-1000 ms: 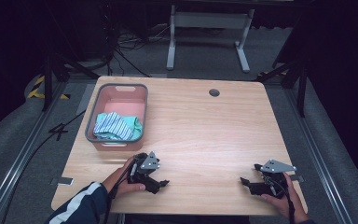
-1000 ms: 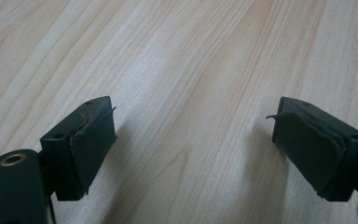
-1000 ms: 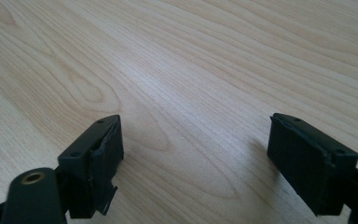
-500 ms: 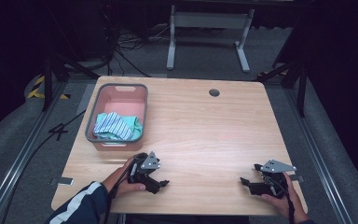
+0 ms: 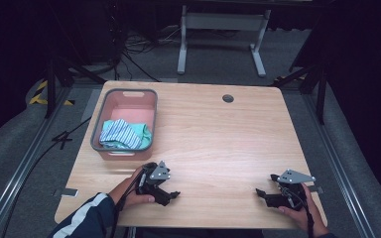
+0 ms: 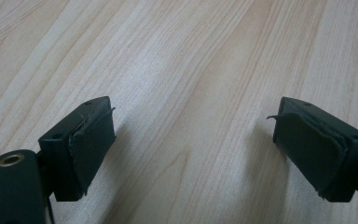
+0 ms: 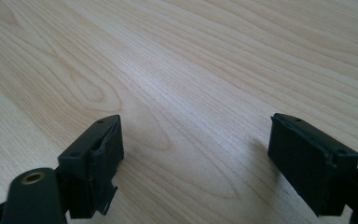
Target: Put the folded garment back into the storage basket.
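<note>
Dark room, cables and a stand leg on the floor behind; wooden table (image 5: 218, 134) mostly bare. Pink bin (image 5: 99, 130) sat at the far-left part of the table, and the cloth (image 5: 124, 134) lay bunched inside it at the near end, striped blue-white with a teal fold beside it. Left gripper (image 5: 171, 195) rested low on the near-left edge, just in front of the bin, jaws spread wide with nothing between them; its own view looked onto bare wood past two worn pads (image 6: 91, 140). Right gripper (image 5: 261, 192) rested on the near-right edge, well apart from the bin, jaws likewise parted and empty. Cloth looked light, soft and limp, so I judged it would sag and drape once lifted, not slip much against the rubber pads. Best hold was probably a raised fold on top of the pile, pinched from above, clear of the bin wall. Couldn't tell whether it was one piece or several, so a single pinch might have lifted only part. Bin looked light too and might have shifted if the cloth snagged.
</note>
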`<state>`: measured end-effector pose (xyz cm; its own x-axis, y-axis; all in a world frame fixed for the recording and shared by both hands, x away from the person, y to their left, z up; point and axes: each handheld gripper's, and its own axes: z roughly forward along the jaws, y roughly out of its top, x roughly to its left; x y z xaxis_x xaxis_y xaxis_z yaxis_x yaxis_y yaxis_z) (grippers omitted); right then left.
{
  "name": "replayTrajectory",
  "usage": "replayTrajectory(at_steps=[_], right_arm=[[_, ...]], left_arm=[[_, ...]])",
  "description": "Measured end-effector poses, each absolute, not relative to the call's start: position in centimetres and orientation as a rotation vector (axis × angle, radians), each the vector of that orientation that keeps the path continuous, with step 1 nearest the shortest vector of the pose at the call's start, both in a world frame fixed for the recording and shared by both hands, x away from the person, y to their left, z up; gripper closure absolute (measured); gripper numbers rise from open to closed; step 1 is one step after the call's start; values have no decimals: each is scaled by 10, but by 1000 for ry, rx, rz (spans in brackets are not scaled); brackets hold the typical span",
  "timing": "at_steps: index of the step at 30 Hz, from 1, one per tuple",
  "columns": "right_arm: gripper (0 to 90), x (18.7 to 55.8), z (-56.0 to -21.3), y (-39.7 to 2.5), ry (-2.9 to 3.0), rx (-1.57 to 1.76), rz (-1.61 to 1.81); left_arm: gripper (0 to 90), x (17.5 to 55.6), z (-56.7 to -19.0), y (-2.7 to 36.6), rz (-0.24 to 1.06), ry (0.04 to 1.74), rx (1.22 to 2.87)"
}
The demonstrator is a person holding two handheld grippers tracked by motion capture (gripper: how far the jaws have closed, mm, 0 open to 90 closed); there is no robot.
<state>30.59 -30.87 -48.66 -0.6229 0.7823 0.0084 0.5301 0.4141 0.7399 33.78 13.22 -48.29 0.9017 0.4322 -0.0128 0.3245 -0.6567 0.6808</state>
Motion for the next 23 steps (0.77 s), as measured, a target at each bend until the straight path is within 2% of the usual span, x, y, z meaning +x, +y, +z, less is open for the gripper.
replayTrajectory(at_steps=[23], right_arm=[[184, 306, -487, -309, 2342, 1127, 1041]], left_arm=[[123, 338, -483, 132, 191, 539, 2343]])
